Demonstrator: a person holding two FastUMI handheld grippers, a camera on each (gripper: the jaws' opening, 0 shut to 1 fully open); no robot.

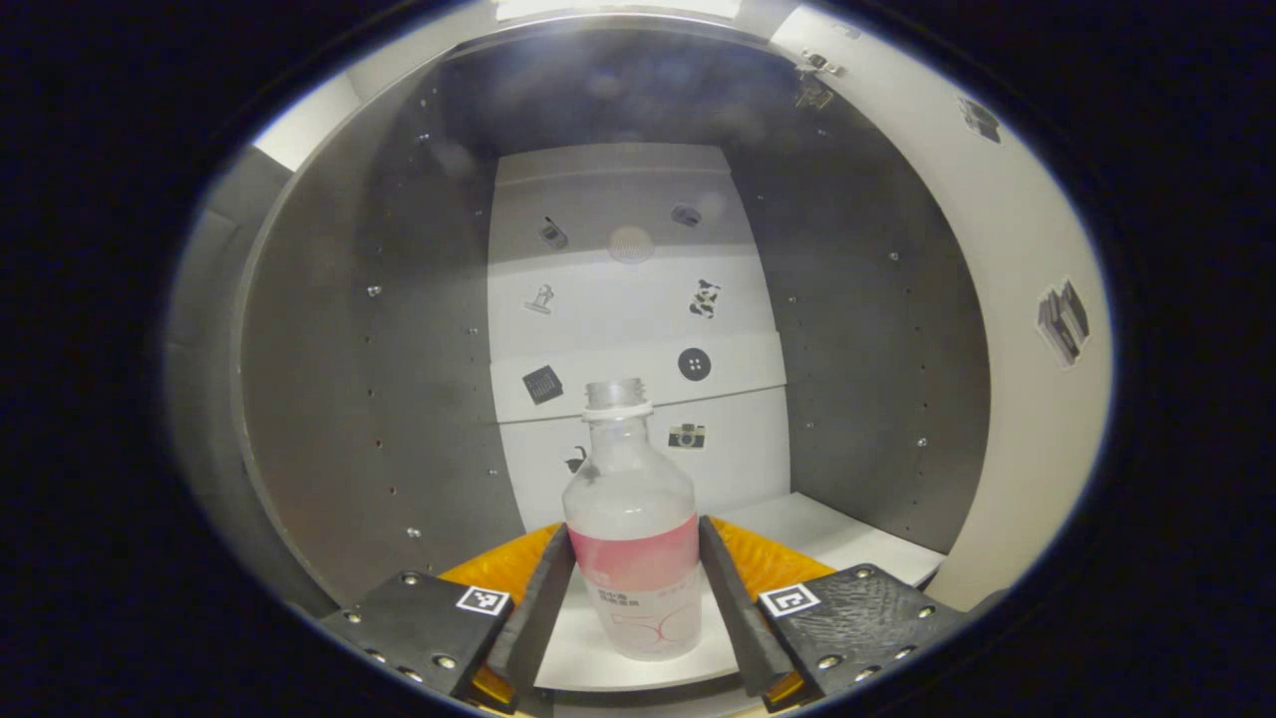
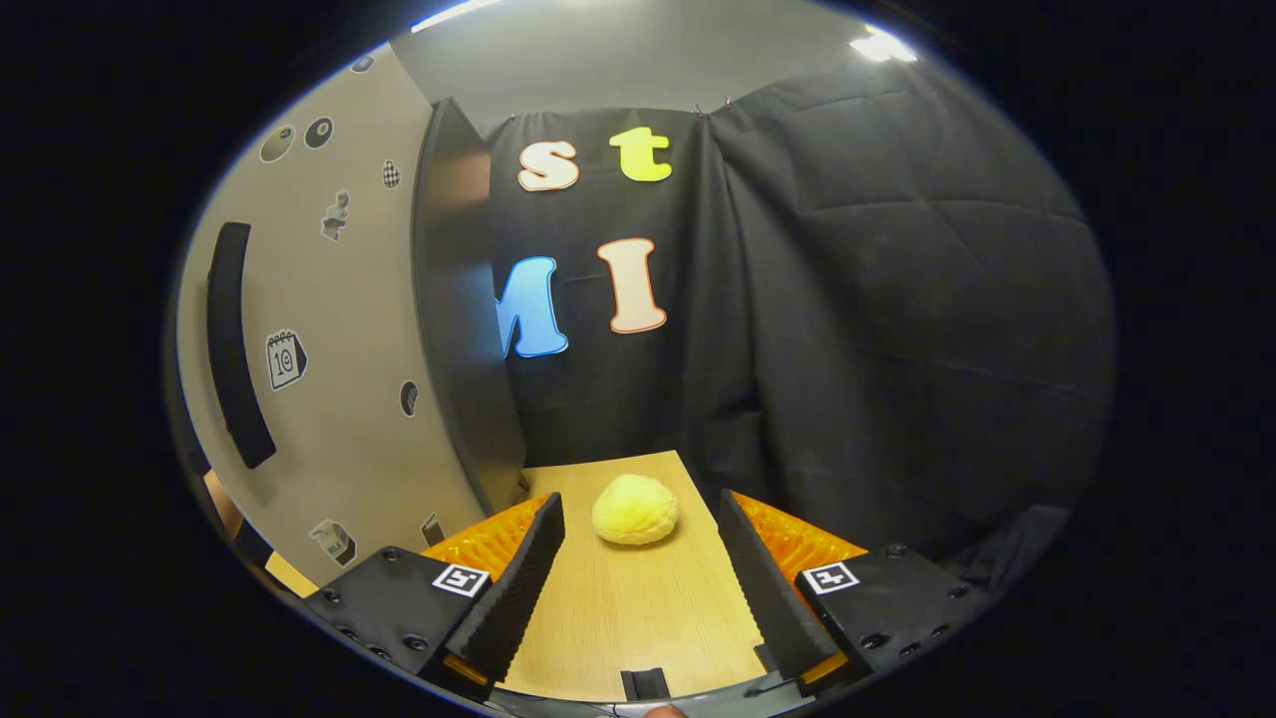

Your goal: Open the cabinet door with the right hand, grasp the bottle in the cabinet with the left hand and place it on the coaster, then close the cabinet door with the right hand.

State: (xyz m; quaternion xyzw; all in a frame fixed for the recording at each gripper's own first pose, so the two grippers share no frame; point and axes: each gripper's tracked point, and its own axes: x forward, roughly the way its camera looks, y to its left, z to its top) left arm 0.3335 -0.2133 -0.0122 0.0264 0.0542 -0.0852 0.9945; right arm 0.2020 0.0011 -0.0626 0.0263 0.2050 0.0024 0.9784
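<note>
A clear bottle (image 1: 633, 519) with a pink and white label and no cap stands upright on the white shelf (image 1: 827, 538) inside the open cabinet. My left gripper (image 1: 635, 534) reaches into the cabinet, and both fingers (image 1: 543, 598) lie against the bottle's sides at the label. The cabinet door (image 1: 1037, 329) stands swung open at the right. In the right gripper view, my right gripper (image 2: 640, 509) is open above a wooden tabletop (image 2: 638, 618), with nothing between its fingers. The door's beige face (image 2: 339, 329) with its black handle (image 2: 234, 344) is at the left.
A pale yellow, lumpy round thing (image 2: 635, 509) lies on the tabletop just beyond the right fingertips. The cabinet's dark grey side walls (image 1: 379, 399) close in on both sides of the bottle. The back wall (image 1: 628, 319) is white with small stickers.
</note>
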